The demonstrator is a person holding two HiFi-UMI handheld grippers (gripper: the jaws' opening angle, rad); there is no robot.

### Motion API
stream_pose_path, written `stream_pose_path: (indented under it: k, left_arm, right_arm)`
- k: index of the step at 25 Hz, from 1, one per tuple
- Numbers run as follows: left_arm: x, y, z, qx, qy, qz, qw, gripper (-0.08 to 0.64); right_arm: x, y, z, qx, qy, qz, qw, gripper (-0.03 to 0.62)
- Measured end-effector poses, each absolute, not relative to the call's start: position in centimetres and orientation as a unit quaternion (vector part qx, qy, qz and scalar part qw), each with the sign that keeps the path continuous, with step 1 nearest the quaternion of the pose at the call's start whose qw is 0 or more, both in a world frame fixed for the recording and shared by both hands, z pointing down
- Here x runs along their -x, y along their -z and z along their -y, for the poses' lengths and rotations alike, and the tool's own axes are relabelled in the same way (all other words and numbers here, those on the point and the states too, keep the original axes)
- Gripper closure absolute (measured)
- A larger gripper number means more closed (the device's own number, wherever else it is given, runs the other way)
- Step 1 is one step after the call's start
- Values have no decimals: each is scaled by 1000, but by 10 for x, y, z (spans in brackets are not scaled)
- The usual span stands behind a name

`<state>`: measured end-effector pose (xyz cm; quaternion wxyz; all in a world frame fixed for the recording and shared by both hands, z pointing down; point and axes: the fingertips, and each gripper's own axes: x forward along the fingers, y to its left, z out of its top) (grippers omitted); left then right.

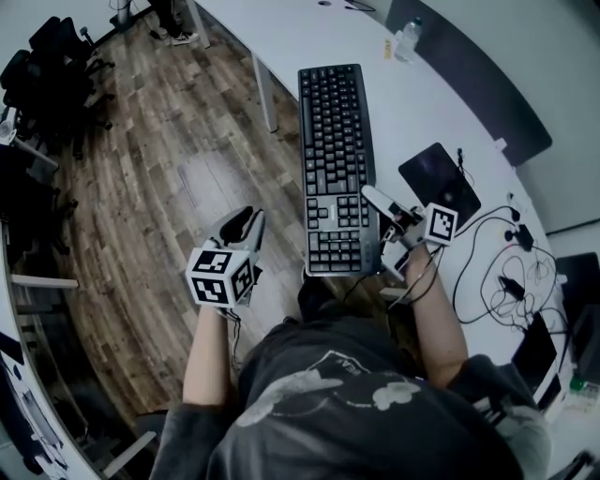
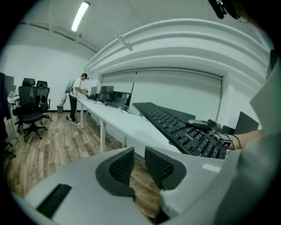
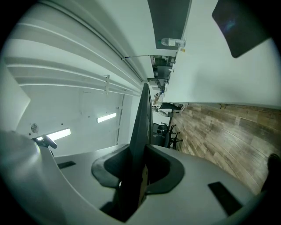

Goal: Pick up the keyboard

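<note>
The black keyboard (image 1: 336, 159) hangs lifted over the white desk's (image 1: 281, 28) curved edge, its near end out over the wooden floor. My right gripper (image 1: 371, 197) is shut on its near right edge. In the right gripper view the keyboard (image 3: 142, 118) runs edge-on between the pads. My left gripper (image 1: 246, 221) floats over the floor, left of the keyboard and apart from it. In the left gripper view its jaws (image 2: 139, 151) show a narrow gap with nothing between them, and the keyboard (image 2: 175, 125) slants at the right above the desk.
A dark pad (image 1: 439, 178) and tangled cables (image 1: 506, 272) lie on the desk at the right. A water bottle (image 1: 406, 39) stands further back. Office chairs (image 1: 56, 66) stand on the floor at the far left. A person (image 2: 77, 99) stands at the desk's far end.
</note>
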<state>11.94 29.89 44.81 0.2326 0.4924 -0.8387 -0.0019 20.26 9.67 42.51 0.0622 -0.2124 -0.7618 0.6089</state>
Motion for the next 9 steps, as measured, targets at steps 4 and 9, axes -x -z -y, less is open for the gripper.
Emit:
stream_pose_path:
  k: [4,9]
  left_arm:
    - [-134,-448,-311,-487,2,842,232,533]
    - [-150,-446,-324,-488,5,842,229,545]
  right_arm:
    - [-217,-427,-109,217,-608,761,67,495]
    - [-235,-431,-125,217,-606,761,74,495]
